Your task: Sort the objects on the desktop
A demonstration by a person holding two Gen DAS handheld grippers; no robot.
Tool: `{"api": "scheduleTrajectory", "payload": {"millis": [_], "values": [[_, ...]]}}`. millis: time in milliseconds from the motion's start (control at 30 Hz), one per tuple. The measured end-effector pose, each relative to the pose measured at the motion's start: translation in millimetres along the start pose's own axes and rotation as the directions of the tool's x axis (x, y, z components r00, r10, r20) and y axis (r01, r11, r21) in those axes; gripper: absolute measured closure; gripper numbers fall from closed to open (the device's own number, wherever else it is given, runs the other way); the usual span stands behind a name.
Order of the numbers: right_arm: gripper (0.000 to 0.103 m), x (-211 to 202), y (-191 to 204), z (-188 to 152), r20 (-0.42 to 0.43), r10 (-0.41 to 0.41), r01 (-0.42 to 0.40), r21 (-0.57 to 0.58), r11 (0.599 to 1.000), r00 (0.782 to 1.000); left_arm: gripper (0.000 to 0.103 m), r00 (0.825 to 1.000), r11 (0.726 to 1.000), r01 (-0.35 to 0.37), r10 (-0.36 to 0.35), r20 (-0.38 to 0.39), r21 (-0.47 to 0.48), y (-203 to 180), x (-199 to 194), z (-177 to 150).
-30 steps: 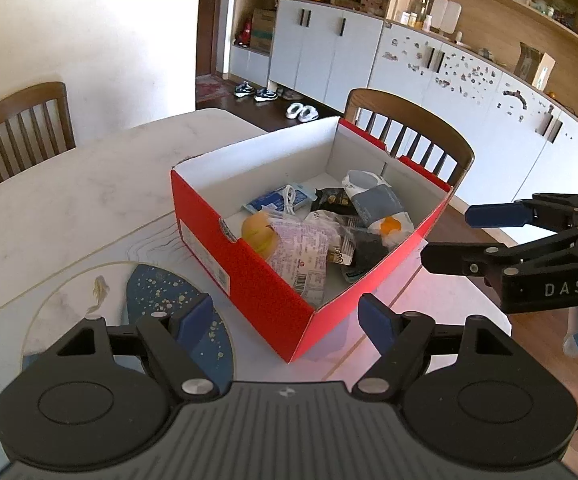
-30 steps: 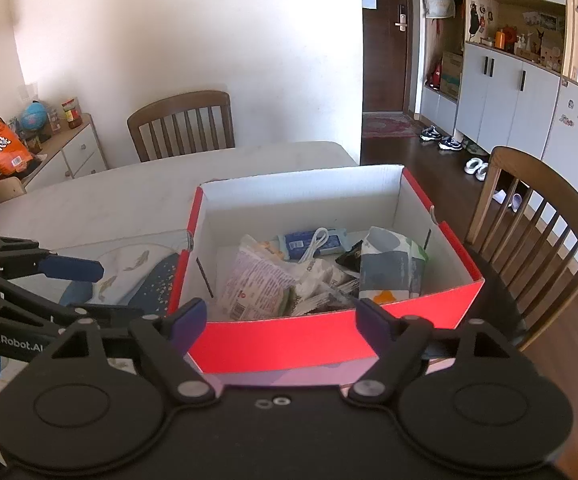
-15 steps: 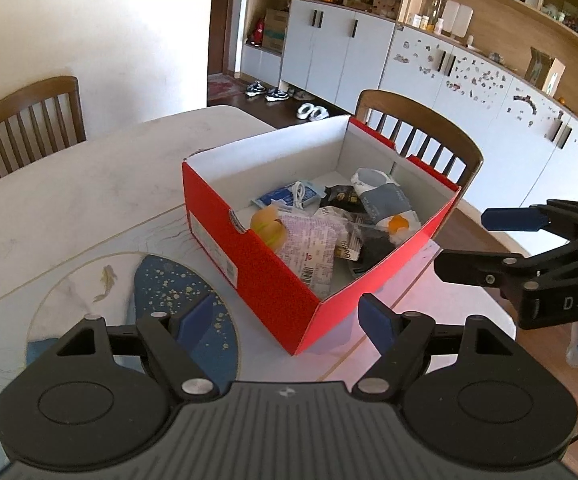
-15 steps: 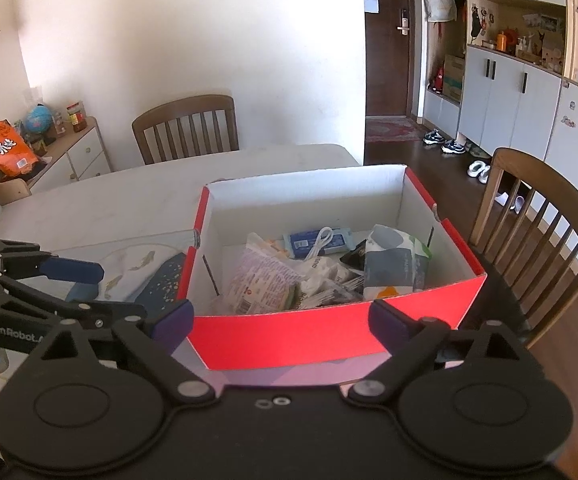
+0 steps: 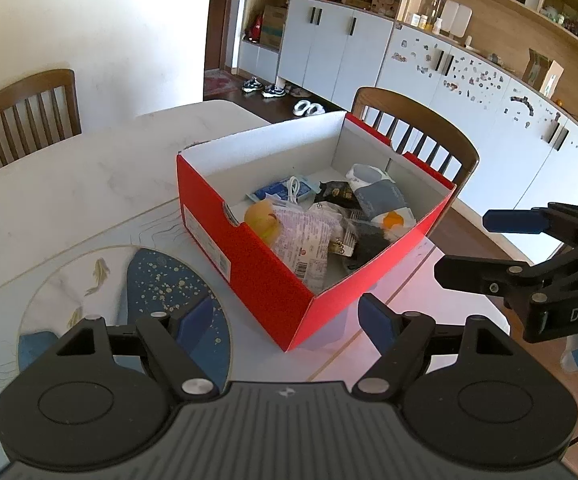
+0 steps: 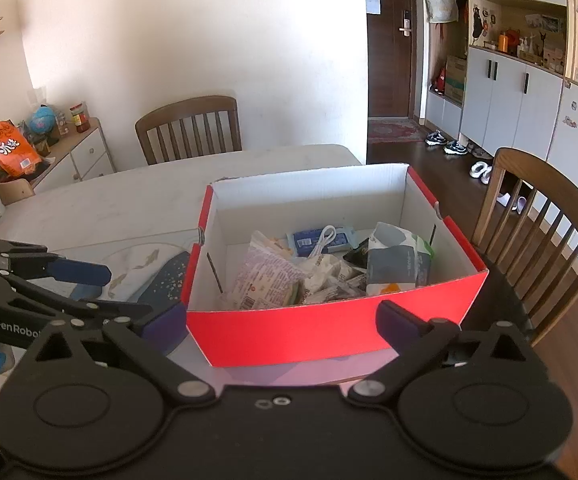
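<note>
We see a pale marble-topped table [image 6: 101,204] carrying a red cardboard box with a white inside [image 6: 329,332], open at the top and set near the table's right edge. Inside it lie a pinkish printed plastic packet [image 6: 267,280], a grey and white pouch [image 6: 399,264], a blue wipes pack with a white cable on it [image 6: 321,236] and a yellow round thing [image 5: 263,216]. Our left gripper [image 5: 285,318] hangs released, nothing between its fingers. Our right gripper [image 6: 281,320] is opening its jaws, empty, just before the box's near wall.
</note>
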State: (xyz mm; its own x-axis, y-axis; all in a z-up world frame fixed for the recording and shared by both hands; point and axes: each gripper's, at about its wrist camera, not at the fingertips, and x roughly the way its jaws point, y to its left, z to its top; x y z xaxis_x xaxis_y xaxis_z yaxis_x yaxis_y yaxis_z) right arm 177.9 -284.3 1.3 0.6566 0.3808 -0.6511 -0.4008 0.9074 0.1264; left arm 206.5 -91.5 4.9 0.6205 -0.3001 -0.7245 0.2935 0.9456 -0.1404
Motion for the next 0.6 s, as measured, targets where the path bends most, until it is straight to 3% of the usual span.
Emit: {"api": "scheduleTrajectory", "payload": {"millis": [133,600], "values": [[0.001,-0.1,-0.5,-1.1,0.002,-0.005,0.005,0.005,1.0,1.0,0.019,1.0,1.0,-0.015,0.015,-0.008,-0.004,0.6,2.0,-0.4],[0.001,0.2,-4.0,-4.3,0.005,-0.015,0.015,0.021,1.0,1.0,0.018,1.0,0.999,-0.029,0.029,0.008,0.02,-2.0,4.1,-0.5]]}}
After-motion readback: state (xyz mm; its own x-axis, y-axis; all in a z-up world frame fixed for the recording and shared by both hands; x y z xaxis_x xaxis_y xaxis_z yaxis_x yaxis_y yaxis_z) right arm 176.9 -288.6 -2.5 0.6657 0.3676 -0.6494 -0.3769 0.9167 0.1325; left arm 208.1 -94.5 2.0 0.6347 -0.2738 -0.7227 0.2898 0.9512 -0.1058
